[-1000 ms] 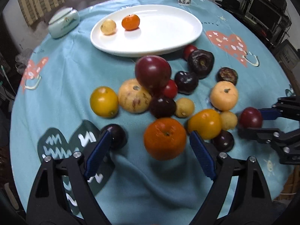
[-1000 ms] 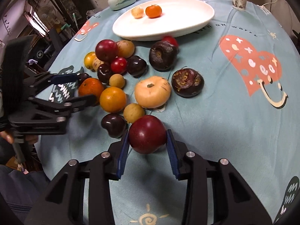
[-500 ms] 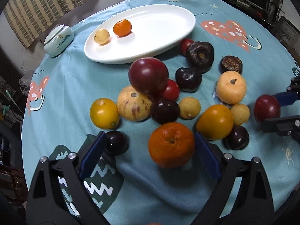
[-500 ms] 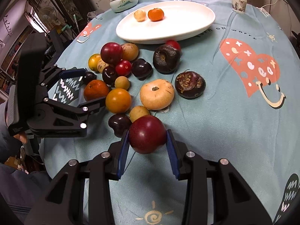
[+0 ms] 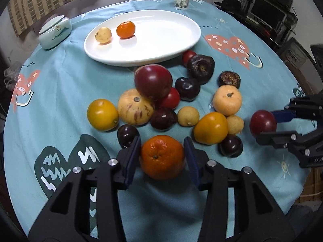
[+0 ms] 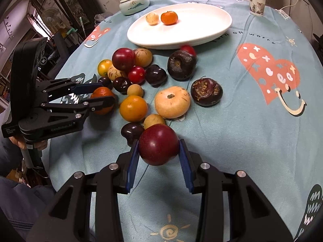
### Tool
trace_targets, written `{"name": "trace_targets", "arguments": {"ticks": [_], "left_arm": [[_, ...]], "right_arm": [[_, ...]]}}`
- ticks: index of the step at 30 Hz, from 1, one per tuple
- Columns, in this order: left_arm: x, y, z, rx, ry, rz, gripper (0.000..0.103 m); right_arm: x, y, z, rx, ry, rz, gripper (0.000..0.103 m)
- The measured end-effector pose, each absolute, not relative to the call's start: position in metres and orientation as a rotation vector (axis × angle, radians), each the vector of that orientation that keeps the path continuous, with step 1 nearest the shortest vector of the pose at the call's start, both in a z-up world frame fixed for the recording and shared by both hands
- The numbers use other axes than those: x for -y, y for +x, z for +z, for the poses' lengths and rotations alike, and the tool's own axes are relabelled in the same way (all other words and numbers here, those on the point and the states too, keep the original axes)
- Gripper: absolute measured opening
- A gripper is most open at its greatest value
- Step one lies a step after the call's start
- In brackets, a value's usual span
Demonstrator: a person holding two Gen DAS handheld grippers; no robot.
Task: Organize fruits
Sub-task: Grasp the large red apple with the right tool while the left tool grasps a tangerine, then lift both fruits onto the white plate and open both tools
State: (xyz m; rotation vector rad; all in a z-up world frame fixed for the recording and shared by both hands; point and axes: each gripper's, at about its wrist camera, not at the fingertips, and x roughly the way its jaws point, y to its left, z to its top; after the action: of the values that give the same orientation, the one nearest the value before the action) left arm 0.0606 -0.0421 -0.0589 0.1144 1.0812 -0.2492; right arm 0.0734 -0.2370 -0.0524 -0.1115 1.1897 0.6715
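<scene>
Tongs first: my left tongs (image 5: 162,154) are clamped on an orange mandarin (image 5: 162,156), my right tongs (image 6: 158,152) grip a dark red plum (image 6: 158,144). Remaining fruit piles at 12 o'clock, white plate (image 5: 171,46) beyond it on the tabletop.

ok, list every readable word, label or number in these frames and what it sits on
"turn off worry": tablecloth, printed beside the white plate; partly guessed.
"GenRobot.AI": left gripper body, faint.
"DA...": right gripper body, cut off at the frame edge.
"...ally": tablecloth, left wrist view, partial.
Small label on the left gripper's housing: too small to read.
Paper cup print: a picture, no legible text.
</scene>
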Motion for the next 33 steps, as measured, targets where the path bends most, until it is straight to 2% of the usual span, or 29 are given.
{"name": "trace_targets", "arguments": {"ticks": [4, 6, 8, 9, 18, 33], "left_arm": [[0.052, 0.058, -0.062, -1.102, 0.149, -0.256, 0.056], [0.058, 0.059, -0.064, -1.112, 0.184, -0.254, 0.057], [0.058, 0.061, -0.064, -1.117, 0.173, -0.249, 0.055], [0.055, 0.063, -0.062, -1.119, 0.154, -0.237, 0.046], [0.036, 0.052, -0.050, -1.124, 0.031, -0.268, 0.044], [0.052, 0.067, 0.031, -0.975, 0.057, -0.243, 0.044]], "right_arm": [[0.237, 0.072, -0.052, -1.186, -0.109, 0.672, 0.039], [0.238, 0.072, -0.050, -1.182, -0.107, 0.672, 0.039], [0.239, 0.072, -0.049, -1.177, -0.104, 0.671, 0.039], [0.239, 0.071, -0.049, -1.176, -0.103, 0.669, 0.039], [0.236, 0.068, -0.041, -1.158, -0.090, 0.686, 0.039], [0.228, 0.063, -0.027, -1.127, -0.073, 0.719, 0.039]]}}
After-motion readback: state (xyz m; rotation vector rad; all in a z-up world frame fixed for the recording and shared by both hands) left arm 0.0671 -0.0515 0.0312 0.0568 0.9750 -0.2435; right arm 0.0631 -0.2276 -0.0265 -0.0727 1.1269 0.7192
